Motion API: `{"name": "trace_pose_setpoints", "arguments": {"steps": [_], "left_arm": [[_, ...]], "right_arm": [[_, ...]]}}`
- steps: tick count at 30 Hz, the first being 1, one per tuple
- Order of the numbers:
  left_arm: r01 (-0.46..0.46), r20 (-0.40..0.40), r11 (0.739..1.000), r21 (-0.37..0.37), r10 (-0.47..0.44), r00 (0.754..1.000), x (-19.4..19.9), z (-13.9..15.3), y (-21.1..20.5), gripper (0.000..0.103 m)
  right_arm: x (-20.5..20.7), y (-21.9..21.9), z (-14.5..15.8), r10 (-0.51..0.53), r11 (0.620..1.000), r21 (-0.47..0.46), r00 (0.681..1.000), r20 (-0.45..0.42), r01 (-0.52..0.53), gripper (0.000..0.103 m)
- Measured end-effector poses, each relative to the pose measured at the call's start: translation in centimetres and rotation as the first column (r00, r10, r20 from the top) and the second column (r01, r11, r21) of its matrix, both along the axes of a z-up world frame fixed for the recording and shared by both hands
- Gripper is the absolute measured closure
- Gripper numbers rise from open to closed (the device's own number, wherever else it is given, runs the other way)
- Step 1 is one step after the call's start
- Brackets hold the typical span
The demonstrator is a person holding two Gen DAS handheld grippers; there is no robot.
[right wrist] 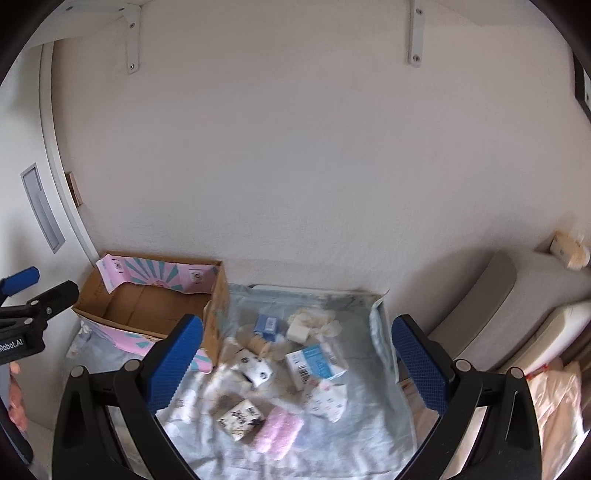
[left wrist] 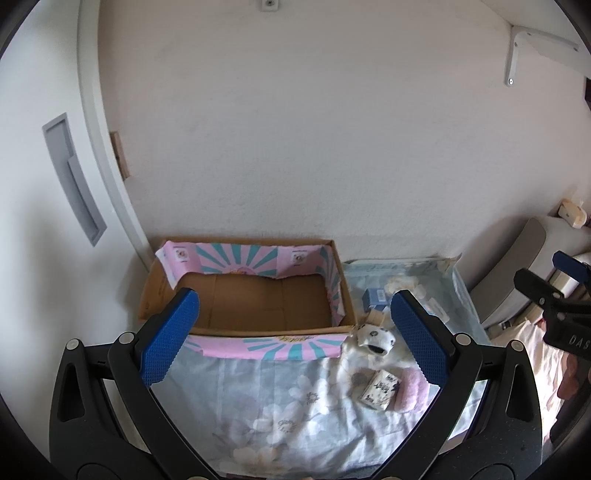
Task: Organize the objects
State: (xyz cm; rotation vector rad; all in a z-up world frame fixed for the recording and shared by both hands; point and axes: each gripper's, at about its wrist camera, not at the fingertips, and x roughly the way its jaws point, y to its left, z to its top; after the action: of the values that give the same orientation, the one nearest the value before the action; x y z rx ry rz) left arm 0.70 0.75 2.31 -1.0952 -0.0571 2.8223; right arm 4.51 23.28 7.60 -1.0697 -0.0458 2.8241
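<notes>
An open cardboard box (left wrist: 258,302) with pink and teal flaps stands against the wall; its inside looks bare. It also shows in the right wrist view (right wrist: 147,302). To its right, small items lie on a floral cloth (right wrist: 351,424): a white spotted sock (right wrist: 255,369), a patterned tissue pack (right wrist: 242,413), a pink fuzzy sock (right wrist: 279,432), a blue-white carton (right wrist: 314,363), a small blue box (right wrist: 266,325). My left gripper (left wrist: 295,336) is open and empty above the box's front edge. My right gripper (right wrist: 295,363) is open and empty above the items.
A white door (left wrist: 44,184) with a grey recessed handle is at left. A grey cushioned seat (right wrist: 509,306) is at right. A white wall with shelf brackets (right wrist: 415,33) stands behind. The cloth's front part (left wrist: 277,406) lies below the box.
</notes>
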Motion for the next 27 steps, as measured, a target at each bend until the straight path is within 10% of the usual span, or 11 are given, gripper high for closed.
{"name": "trace_pose_setpoints", "arguments": {"steps": [11, 27], "left_arm": [[0.041, 0.163, 0.995, 0.088, -0.055, 0.985, -1.4, -4.8, 5.0, 0.0], [-0.105, 0.348, 0.981, 0.166, 0.041, 0.937, -5.0, -19.4, 12.4, 0.002]], "right_arm": [[-0.6, 5.4, -2.7, -0.005, 0.999, -0.038, 0.997, 0.072, 0.008, 0.001], [-1.8, 9.5, -18.7, 0.098, 0.985, -0.165, 0.947, 0.307, -0.049, 0.001]]}}
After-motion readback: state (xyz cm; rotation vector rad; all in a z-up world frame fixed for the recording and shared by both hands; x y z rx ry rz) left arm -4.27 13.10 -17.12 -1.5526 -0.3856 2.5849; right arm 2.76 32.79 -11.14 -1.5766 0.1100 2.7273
